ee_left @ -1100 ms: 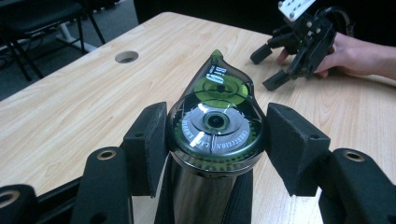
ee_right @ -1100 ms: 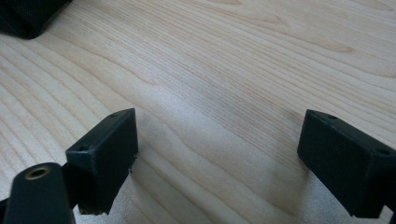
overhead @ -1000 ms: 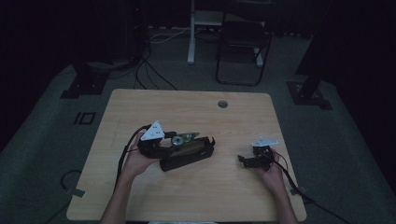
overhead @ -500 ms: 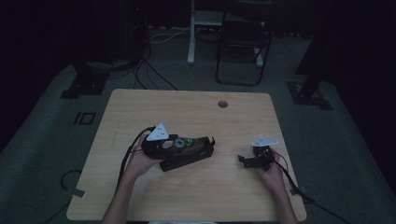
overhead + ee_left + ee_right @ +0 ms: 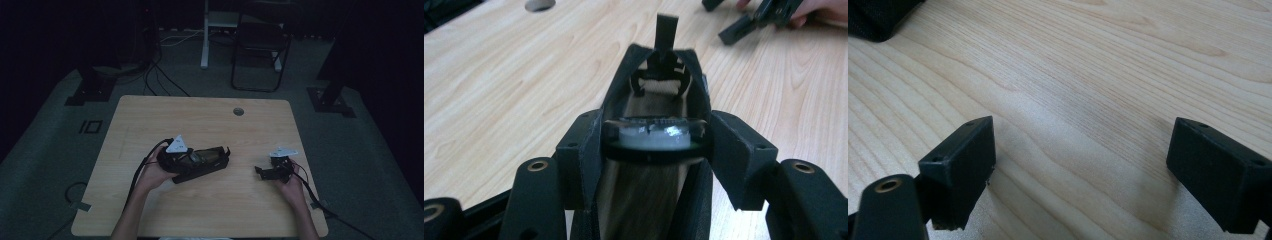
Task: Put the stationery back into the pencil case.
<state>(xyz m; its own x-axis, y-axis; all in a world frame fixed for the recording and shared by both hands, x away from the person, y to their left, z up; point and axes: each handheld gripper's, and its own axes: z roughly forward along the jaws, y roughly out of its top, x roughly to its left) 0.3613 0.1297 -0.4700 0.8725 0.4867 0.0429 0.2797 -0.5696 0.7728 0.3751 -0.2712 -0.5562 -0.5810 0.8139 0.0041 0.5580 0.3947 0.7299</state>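
A long black open-topped case lies lengthwise across the middle of the wooden table. My left gripper is shut on its left end, a hand around the gripper's body. In the left gripper view the two black pads press on the case's side walls. A pale round disc sits between them at the case's near end, and a black clip stands at the far end. My right gripper rests low over the table at the right, open, with bare wood between its jaws.
A round cable hole sits near the table's far edge. Cables trail from both grippers off the front edge. A dark chair and stand legs are on the floor behind the table. The right gripper also appears beyond the case's far end.
My left gripper has sunk a little toward the table with the case and shifted slightly right. The right gripper has stayed where it was.
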